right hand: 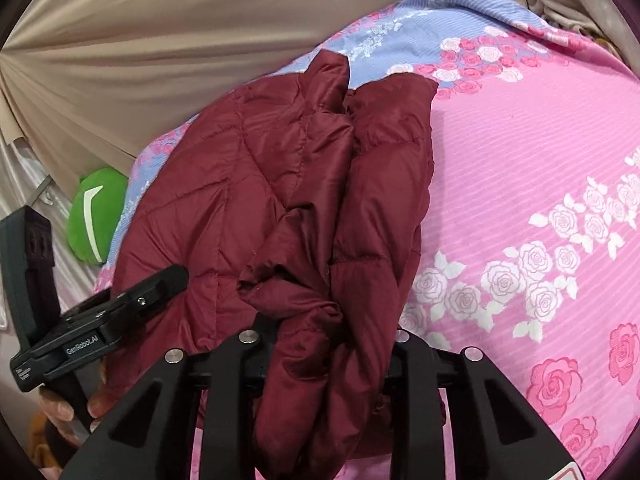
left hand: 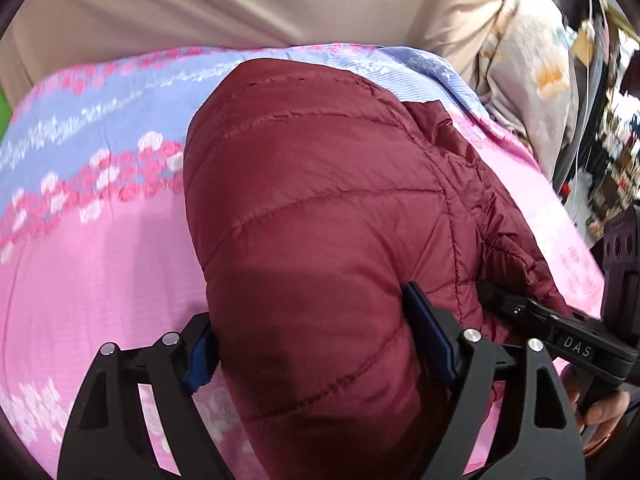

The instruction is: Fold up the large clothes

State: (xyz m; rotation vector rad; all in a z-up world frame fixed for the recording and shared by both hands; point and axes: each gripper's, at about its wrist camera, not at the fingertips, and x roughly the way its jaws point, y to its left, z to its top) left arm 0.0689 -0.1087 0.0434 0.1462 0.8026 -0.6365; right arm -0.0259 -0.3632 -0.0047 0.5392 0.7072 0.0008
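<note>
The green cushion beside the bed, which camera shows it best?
The right wrist view. There the green cushion with its white curved mark sits at the left, just past the floral bedsheet and the maroon puffer jacket. The left wrist view catches only a green sliver at its left edge.

jacket (right hand: pixel 280 184) | maroon, quilted, puffy | folded, bunched | on floral bedspread (right hand: pixel 520 160)

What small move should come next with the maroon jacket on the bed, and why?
Probably close the left claw on the jacket. Its fingers sit either side of a puffy fold without clearly pinching it, while the right claw already grips a bunched part. With both ends held, the jacket could be lifted and laid flat on the pink sheet.
</note>
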